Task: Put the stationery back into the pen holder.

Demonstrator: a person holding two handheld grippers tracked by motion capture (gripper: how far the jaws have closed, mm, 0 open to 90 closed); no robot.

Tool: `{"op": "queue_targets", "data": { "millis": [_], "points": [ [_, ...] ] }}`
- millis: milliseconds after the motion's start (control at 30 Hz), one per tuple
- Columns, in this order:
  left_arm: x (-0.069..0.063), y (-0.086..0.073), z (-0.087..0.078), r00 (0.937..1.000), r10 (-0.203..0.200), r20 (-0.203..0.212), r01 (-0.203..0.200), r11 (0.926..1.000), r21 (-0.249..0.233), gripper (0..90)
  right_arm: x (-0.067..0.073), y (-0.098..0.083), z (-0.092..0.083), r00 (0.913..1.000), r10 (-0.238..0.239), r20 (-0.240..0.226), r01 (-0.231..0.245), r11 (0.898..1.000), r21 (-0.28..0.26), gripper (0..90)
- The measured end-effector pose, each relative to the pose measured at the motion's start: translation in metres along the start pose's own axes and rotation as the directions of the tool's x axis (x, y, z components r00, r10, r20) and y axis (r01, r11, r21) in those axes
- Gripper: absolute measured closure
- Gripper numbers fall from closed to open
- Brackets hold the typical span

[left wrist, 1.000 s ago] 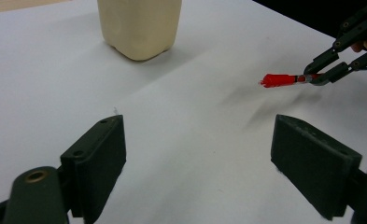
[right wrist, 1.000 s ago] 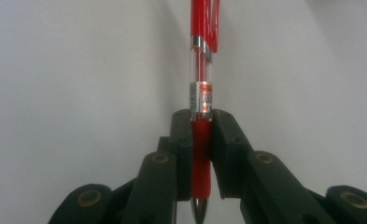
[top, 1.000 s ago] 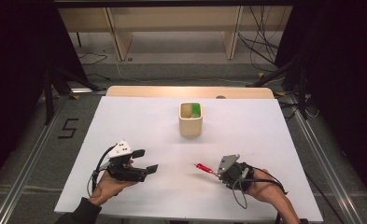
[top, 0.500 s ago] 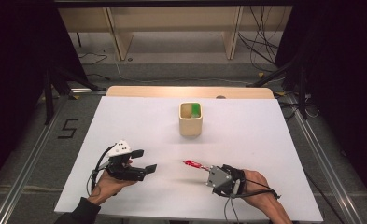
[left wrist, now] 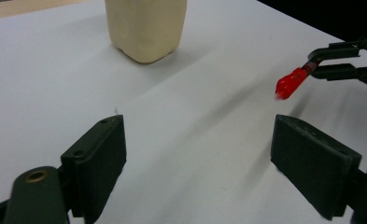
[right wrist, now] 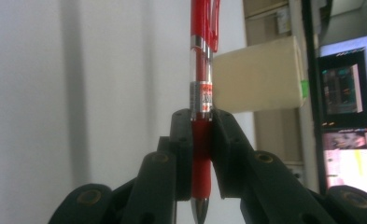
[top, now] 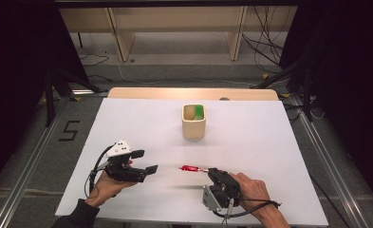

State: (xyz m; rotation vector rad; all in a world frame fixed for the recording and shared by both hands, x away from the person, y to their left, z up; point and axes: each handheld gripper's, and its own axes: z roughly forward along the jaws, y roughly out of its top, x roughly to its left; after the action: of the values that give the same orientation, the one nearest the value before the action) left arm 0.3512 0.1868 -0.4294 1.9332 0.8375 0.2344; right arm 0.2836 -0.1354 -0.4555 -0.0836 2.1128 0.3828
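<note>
Right gripper (top: 208, 172) pinching a red pen (top: 191, 168) above the white table (top: 269, 142); left gripper (top: 144, 161) spread and holding nothing.

In the right gripper view the two black jaws are pressed on the pen's red grip section, its metal tip pointing back toward the hand and the clear barrel and red cap end running out ahead. From the high view the pen lies roughly level and points toward the left gripper, and it seems to sit just clear of the table, though the gap is hard to judge. The left gripper view shows its own pads wide apart over bare table, the pen's red end (left wrist: 291, 83) near the right pad. A cream pen holder (top: 193, 121) with something green inside stands farther back, well apart from both grippers.
</note>
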Motion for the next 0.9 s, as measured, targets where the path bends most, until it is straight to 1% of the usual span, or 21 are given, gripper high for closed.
{"op": "queue_targets", "data": {
  "millis": [33, 67, 100, 133, 167, 200, 233, 267, 333, 400, 433, 567, 600, 633, 667, 700, 733, 800, 833, 867, 900],
  "points": [
    [-0.001, 0.002, -0.001, 1.0, 0.007, 0.003, -0.007, 1.0, 0.005, 17.9, 0.002, 0.001, 0.0, 0.9994, -0.027, 0.021, 0.027, 1.0, -0.004, 79.9],
    [-0.002, 0.005, -0.001, 0.9999, 0.016, 0.005, -0.016, 0.9998, 0.013, 17.8, 0.003, 0.002, 0.0, 0.9989, -0.041, 0.022, 0.041, 0.999, -0.003, 79.9],
    [-0.003, 0.008, -0.002, 0.9997, 0.023, 0.006, -0.024, 0.9995, 0.022, 17.8, 0.004, 0.003, 0.0, 0.9986, -0.045, 0.027, 0.046, 0.999, -0.006, 79.9],
    [-0.004, 0.011, -0.003, 0.9995, 0.031, 0.011, -0.031, 0.9991, 0.028, 17.8, 0.005, 0.004, -0.001, 0.9973, -0.06, 0.043, 0.06, 0.998, -0.015, 79.9],
    [-0.006, 0.015, -0.003, 0.9992, 0.034, 0.022, -0.035, 0.9986, 0.04, 17.8, 0.006, 0.004, -0.001, 0.9965, -0.067, 0.049, 0.068, 0.998, -0.014, 79.9],
    [-0.007, 0.018, -0.003, 0.9989, 0.039, 0.028, -0.04, 0.9979, 0.051, 17.8, 0.007, 0.005, -0.001, 0.9943, -0.085, 0.064, 0.086, 0.996, -0.017, 79.9],
    [-0.009, 0.02, -0.002, 0.9984, 0.048, 0.031, -0.05, 0.9969, 0.06, 17.6, 0.008, 0.006, -0.001, 0.9923, -0.092, 0.084, 0.094, 0.995, -0.018, 79.9],
    [-0.011, 0.023, -0.001, 0.9979, 0.056, 0.034, -0.058, 0.9961, 0.067, 17.6, 0.008, 0.006, -0.002, 0.9892, -0.114, 0.092, 0.117, 0.993, -0.023, 79.9],
    [-0.014, 0.026, 0.002, 0.9972, 0.061, 0.043, -0.065, 0.9945, 0.082, 17.8, 0.011, 0.008, -0.002, 0.9847, -0.128, 0.118, 0.132, 0.991, -0.028, 79.9],
    [-0.017, 0.029, 0.005, 0.9959, 0.074, 0.053, -0.079, 0.9915, 0.103, 17.9, 0.013, 0.01, -0.003, 0.9803, -0.151, 0.127, 0.155, 0.988, -0.025, 79.9],
    [-0.018, 0.029, 0.008, 0.9955, 0.075, 0.058, -0.082, 0.9902, 0.113, 17.9, 0.014, 0.01, -0.002, 0.9743, -0.168, 0.15, 0.176, 0.983, -0.041, 79.9],
    [-0.025, 0.032, 0.016, 0.9914, 0.095, 0.09, -0.108, 0.9822, 0.153, 18.0, 0.018, 0.012, -0.001, 0.9645, -0.208, 0.163, 0.215, 0.976, -0.028, 79.9],
    [-0.027, 0.033, 0.018, 0.9901, 0.1, 0.099, -0.115, 0.9804, 0.16, 18.1, 0.019, 0.013, -0.001, 0.9651, -0.207, 0.16, 0.214, 0.977, -0.025, 79.9],
    [-0.029, 0.034, 0.02, 0.9888, 0.103, 0.108, -0.121, 0.9778, 0.171, 18.3, 0.02, 0.013, -0.001, 0.9627, -0.213, 0.166, 0.221, 0.975, -0.028, 79.9],
    [-0.031, 0.034, 0.023, 0.9874, 0.11, 0.114, -0.129, 0.9751, 0.18, 18.3, 0.02, 0.013, -0.001, 0.9582, -0.224, 0.178, 0.233, 0.972, -0.034, 79.9],
    [-0.033, 0.034, 0.025, 0.9861, 0.114, 0.121, -0.135, 0.9734, 0.185, 18.4, 0.02, 0.013, -0.001, 0.9577, -0.227, 0.177, 0.237, 0.971, -0.038, 79.9],
    [-0.034, 0.035, 0.027, 0.9839, 0.121, 0.132, -0.145, 0.9706, 0.192, 18.5, 0.02, 0.014, -0.001, 0.9534, -0.238, 0.186, 0.249, 0.968, -0.041, 79.9],
    [-0.039, 0.037, 0.031, 0.9791, 0.141, 0.147, -0.169, 0.9649, 0.201, 18.7, 0.021, 0.015, -0.002, 0.9553, -0.235, 0.179, 0.247, 0.968, -0.044, 79.9],
    [-0.041, 0.038, 0.033, 0.9764, 0.153, 0.153, -0.183, 0.9608, 0.208, 18.6, 0.022, 0.015, -0.002, 0.9535, -0.242, 0.179, 0.254, 0.966, -0.043, 79.9],
    [-0.043, 0.039, 0.036, 0.9753, 0.154, 0.159, -0.186, 0.9583, 0.217, 18.5, 0.023, 0.015, -0.002, 0.9506, -0.251, 0.183, 0.263, 0.964, -0.042, 79.9],
    [-0.045, 0.039, 0.039, 0.9738, 0.153, 0.168, -0.189, 0.9558, 0.225, 18.6, 0.024, 0.016, -0.001, 0.9504, -0.255, 0.179, 0.266, 0.963, -0.045, 79.9]
  ]
}}
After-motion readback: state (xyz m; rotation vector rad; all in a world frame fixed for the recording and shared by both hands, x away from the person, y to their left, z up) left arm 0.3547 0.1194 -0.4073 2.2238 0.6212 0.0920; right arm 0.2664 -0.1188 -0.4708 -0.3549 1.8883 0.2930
